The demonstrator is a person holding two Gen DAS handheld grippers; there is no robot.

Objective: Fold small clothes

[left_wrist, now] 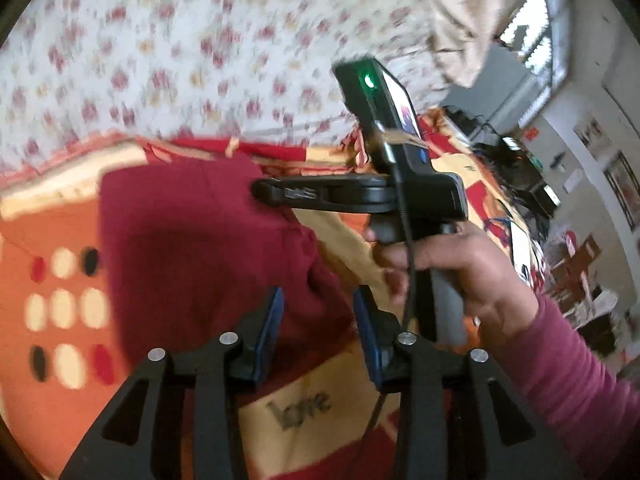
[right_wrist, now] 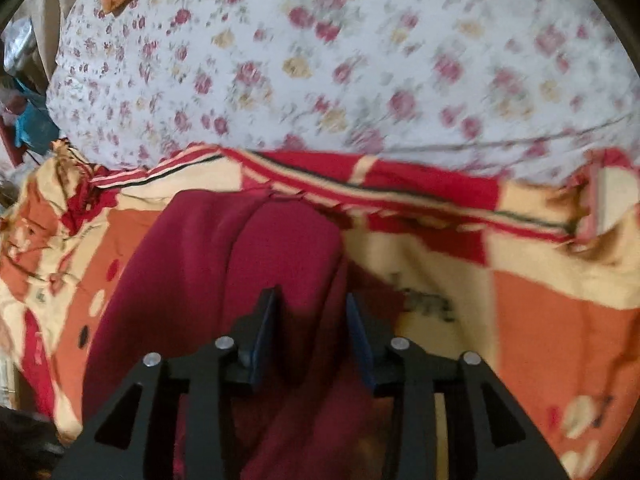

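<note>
While the maroon garment (right_wrist: 224, 280) sits mid-frame on the patterned blanket (right_wrist: 560, 320), both the left gripper (left_wrist: 318, 320) and right gripper (right_wrist: 311, 328) hang open, empty. I'd pinch a hem edge squarely before folding.

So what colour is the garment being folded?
Dark maroon garment, plain; clearest in the right wrist view.

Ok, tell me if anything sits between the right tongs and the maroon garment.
Nothing visible does. The right tongs stand open just over the maroon garment, which lies on the patterned blanket. The left tongs are open too, off to the side.
</note>
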